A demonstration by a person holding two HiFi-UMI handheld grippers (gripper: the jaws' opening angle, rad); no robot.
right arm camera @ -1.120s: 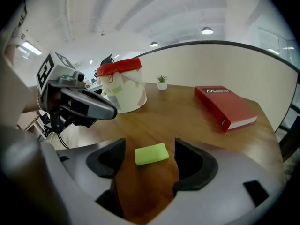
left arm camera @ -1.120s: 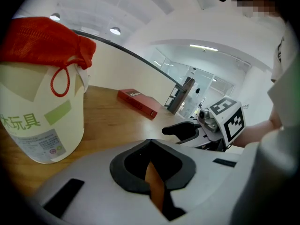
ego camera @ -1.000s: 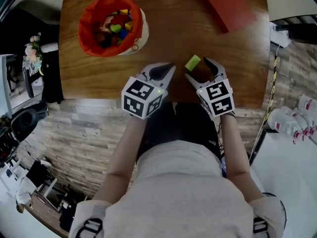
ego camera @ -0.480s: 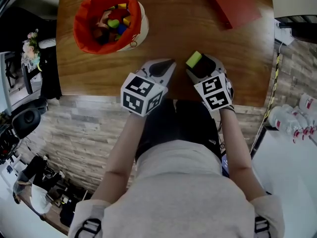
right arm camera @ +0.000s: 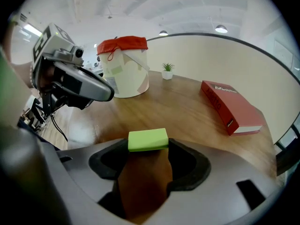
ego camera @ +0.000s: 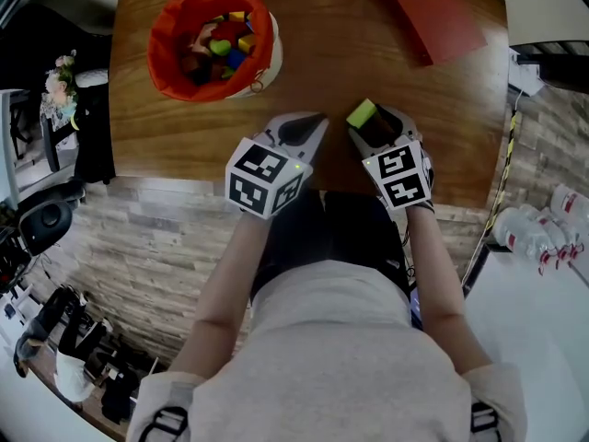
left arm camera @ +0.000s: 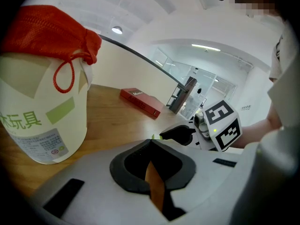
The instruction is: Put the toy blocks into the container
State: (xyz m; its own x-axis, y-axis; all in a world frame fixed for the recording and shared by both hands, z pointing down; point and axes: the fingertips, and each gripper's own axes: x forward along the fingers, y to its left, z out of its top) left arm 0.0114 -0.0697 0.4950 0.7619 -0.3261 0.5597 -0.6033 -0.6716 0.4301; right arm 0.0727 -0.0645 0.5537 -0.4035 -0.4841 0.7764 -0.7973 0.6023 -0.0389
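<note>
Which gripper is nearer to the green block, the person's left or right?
Right. The right gripper has the green block between its jaws, which have just been closing on it. The left gripper, shut and empty, sits apart on the block's left side.

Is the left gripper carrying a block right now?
No, the left gripper has its jaws meeting at the tips with nothing between them.

A flat lime-green block [right arm camera: 148, 139] is shown level, set crosswise between the tips of the right gripper [ego camera: 369, 122], whose jaws have just been closing onto its ends. The white container [ego camera: 269, 58], lined in orange-red mesh, is stood upright and is filled with coloured blocks [ego camera: 221, 46].
</note>
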